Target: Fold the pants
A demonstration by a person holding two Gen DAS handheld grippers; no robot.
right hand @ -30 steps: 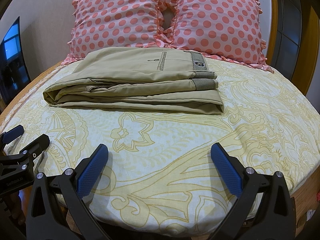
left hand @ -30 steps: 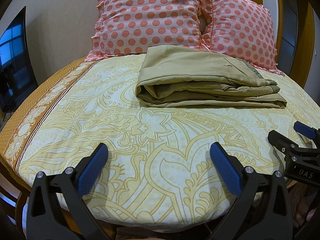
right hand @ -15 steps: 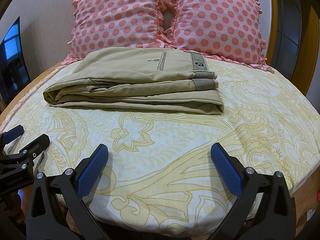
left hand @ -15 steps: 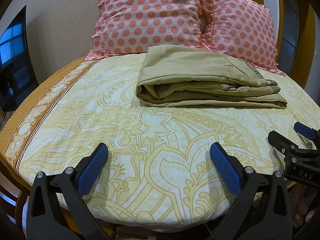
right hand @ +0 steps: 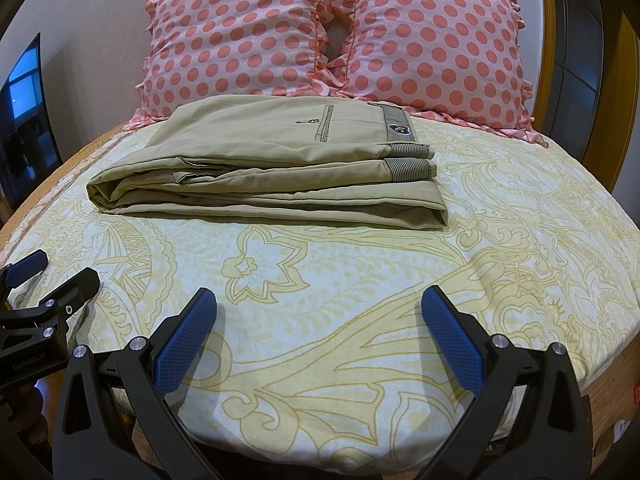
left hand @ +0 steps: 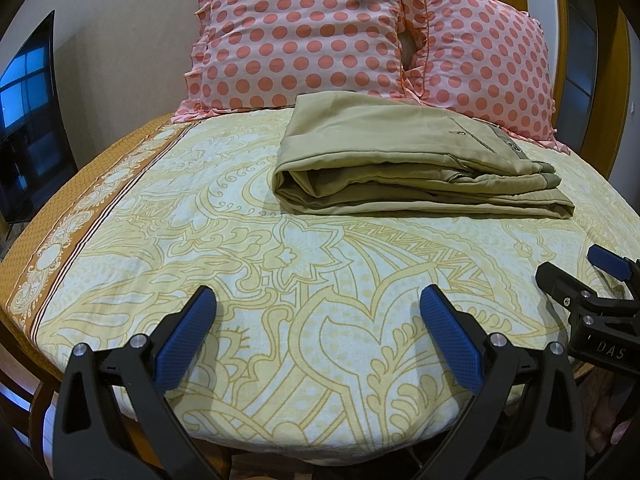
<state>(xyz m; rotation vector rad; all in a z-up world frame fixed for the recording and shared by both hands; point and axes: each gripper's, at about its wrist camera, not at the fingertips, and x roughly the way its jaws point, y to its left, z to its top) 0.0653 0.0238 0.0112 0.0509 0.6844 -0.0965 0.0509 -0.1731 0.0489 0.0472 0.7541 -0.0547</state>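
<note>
Bed [left hand: 200, 264]: khaki pants [right hand: 264, 176] lie folded before the pillows [right hand: 332, 32]. Nothing has shifted over the last second. Left gripper [left hand: 316, 320] and right gripper [right hand: 318, 320] hover clear, jaws wide, empty; fold looks finished.

**A count of what is on and around the bed**

One pair of khaki pants [right hand: 276, 168], folded into a single stack of several layers. Two pink pillows with coral polka dots, one on the left [right hand: 232, 40] and one on the right [right hand: 436, 40]. One bed sheet [right hand: 360, 272] with a yellow scroll pattern. Two grippers, left gripper [left hand: 316, 320] and right gripper [right hand: 318, 320], each with two blue-padded fingers spread apart. One dark screen [left hand: 28, 120] at the left wall
</note>
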